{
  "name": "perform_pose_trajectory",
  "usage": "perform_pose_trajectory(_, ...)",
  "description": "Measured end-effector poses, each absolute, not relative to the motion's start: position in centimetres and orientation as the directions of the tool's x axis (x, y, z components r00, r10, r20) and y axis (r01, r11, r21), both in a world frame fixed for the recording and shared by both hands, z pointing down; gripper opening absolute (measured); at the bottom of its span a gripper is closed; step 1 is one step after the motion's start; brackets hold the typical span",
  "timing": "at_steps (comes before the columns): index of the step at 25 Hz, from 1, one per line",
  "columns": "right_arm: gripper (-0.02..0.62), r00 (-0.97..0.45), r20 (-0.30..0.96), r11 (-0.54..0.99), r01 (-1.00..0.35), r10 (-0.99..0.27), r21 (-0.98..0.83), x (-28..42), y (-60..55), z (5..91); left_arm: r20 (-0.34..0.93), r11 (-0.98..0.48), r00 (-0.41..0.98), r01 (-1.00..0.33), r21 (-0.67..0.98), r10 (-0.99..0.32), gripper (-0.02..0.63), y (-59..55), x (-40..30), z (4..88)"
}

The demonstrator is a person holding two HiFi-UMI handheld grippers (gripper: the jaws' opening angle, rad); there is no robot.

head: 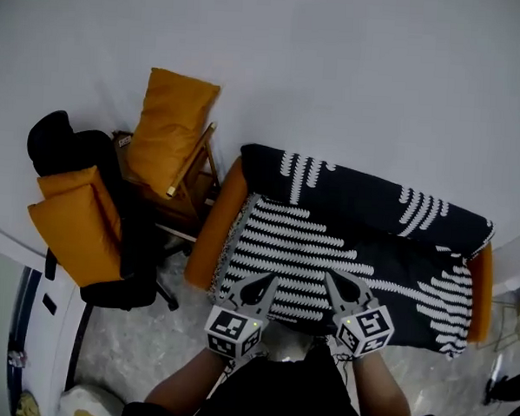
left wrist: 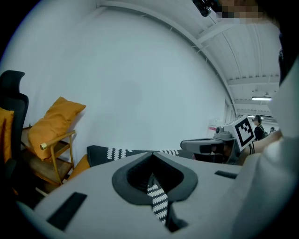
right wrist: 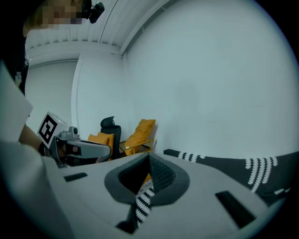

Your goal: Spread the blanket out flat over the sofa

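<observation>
Blanket (head: pixel 327 250) over sofa (head: pixel 210 237), edge pinched by left gripper (head: pixel 259 291) and right gripper (head: pixel 342 291)

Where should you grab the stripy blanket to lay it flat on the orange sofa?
By its near edge, at two spots set apart, coming from the front of the sofa. The blanket already hangs over the back, so the loose front edge is the part left to pull. The left tool and right tool are each shut on it there.
</observation>
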State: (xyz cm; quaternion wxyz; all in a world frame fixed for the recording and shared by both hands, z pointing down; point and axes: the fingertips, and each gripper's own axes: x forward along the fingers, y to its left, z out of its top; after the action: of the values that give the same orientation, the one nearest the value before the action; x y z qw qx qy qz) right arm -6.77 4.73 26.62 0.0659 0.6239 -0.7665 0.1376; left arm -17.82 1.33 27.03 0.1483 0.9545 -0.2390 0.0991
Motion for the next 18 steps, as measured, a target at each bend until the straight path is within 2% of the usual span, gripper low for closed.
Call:
perform_pose_trajectory(9,0.004,-0.109,0.280,0.074,-0.989,-0.954,-0.130,-6.3,9.6,26.3,0.258,-0.882,0.898,-0.415,0.224,-0.357,0.006,4.4,-17.8,26.6)
perform_pose_trajectory(18,0.004,-0.146,0.246,0.113,-0.983,-0.958,-0.143,-5.4,15.2,25.4,0.259,-0.874,0.885,-0.442,0.201,-0.388,0.006,10.4,-16.8,25.8)
